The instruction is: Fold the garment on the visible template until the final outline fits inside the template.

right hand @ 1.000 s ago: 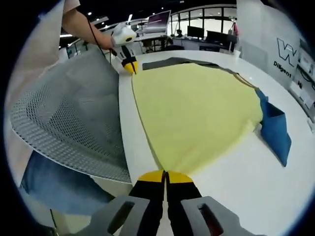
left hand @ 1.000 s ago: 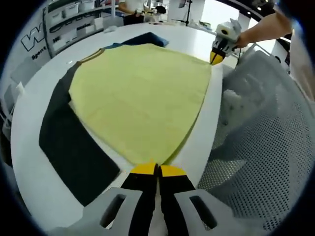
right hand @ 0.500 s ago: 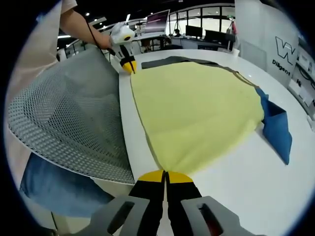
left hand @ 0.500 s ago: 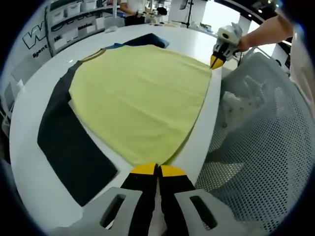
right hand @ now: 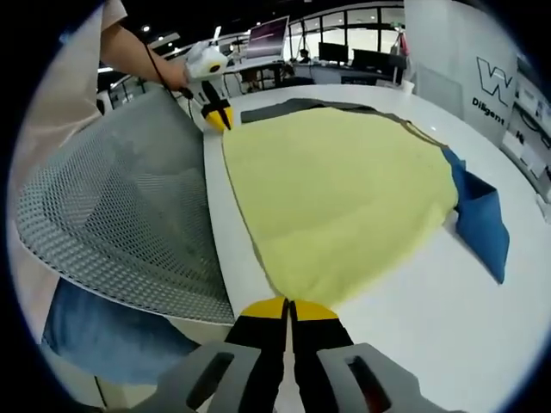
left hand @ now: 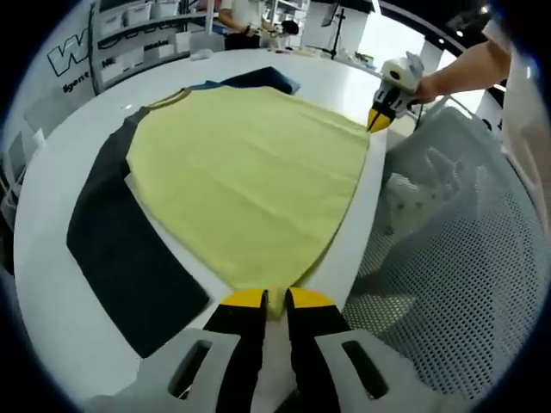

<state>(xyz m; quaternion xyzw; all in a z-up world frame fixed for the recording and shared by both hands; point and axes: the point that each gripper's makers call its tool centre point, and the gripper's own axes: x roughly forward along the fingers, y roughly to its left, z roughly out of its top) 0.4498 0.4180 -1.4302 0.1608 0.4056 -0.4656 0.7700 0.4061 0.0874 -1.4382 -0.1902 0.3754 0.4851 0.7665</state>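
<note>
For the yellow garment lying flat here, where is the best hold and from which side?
Probably at its two near-edge corners, coming in from the table edge. The yellow garment lies flat and wide, and the left hand-held gripper and right hand-held gripper each sit at one such corner.

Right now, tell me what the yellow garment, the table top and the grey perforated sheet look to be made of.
Yellow garment: soft matte knit fabric, probably cotton, going by its faint creases and limp edges. Table top: smooth white, slightly glossy, likely laminate or painted board; it reflects light softly. Grey perforated sheet: looks like flexible mesh with regular small holes, plastic or textile; cannot tell which.
</note>
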